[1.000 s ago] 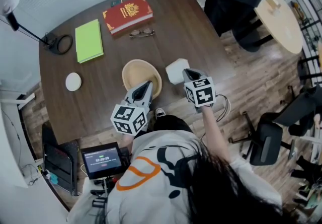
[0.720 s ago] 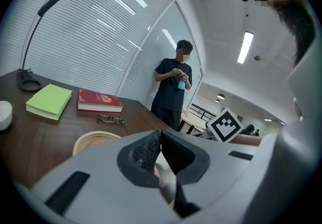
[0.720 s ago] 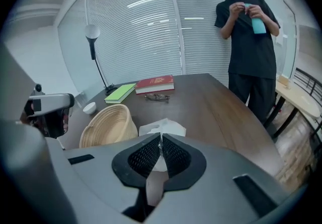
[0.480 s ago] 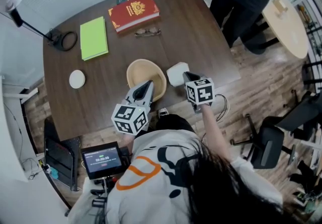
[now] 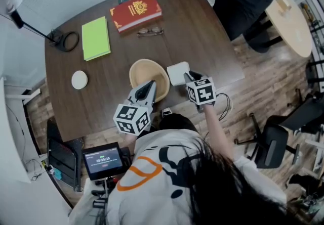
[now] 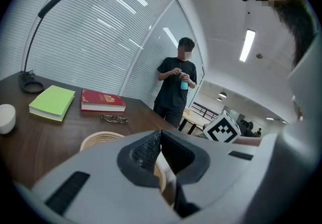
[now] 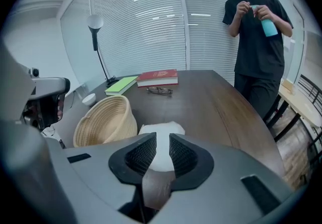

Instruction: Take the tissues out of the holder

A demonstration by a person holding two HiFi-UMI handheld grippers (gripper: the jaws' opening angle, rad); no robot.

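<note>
My right gripper is opening, and its pads stand clear of the white tissues that show in the gap just ahead of them. The tissues lie outside the woven holder, just beside it on its right, close to the near edge of the surface. My left gripper is clenched on nothing and hangs by the holder's near rim.
</note>
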